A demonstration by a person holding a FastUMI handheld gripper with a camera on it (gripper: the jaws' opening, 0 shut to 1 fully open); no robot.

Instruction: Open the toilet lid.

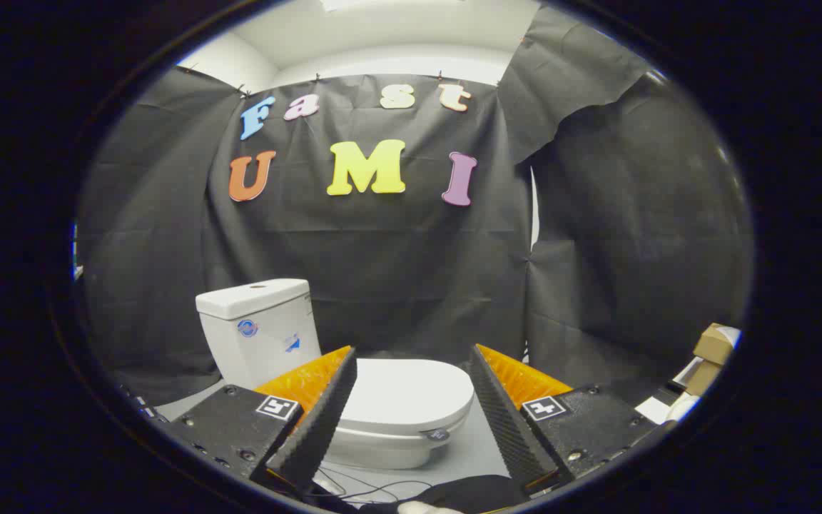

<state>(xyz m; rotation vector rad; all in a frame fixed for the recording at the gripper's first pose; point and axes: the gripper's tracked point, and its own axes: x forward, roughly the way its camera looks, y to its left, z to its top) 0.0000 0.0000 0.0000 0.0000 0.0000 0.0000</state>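
While spread wide and gripping nothing, gripper (pixel 411 364) hangs short of toilet (pixel 354 385), with fingers (pixel 315 421) framing lid (pixel 407 392) from either side but touching none of it. Lid down flat on the bowl, closed, lying ahead of and slightly lower than the fingertips, a clear gap between. Long axis of lid running from tank (pixel 257 328), back on the left against the black cloth wall (pixel 382 271), out toward the rounded front rim (pixel 447 425) at the right, nearer the right finger. Hinge presumably at the tank end, so free edge to lift judged to be that front rim. Probably calls for going forward and down, toward the right, to get a finger under the lip. Grey floor (pixel 475 450) beneath, loose cables (pixel 361 489) lying close under the fingers, cardboard boxes (pixel 711 353) well off to the right.
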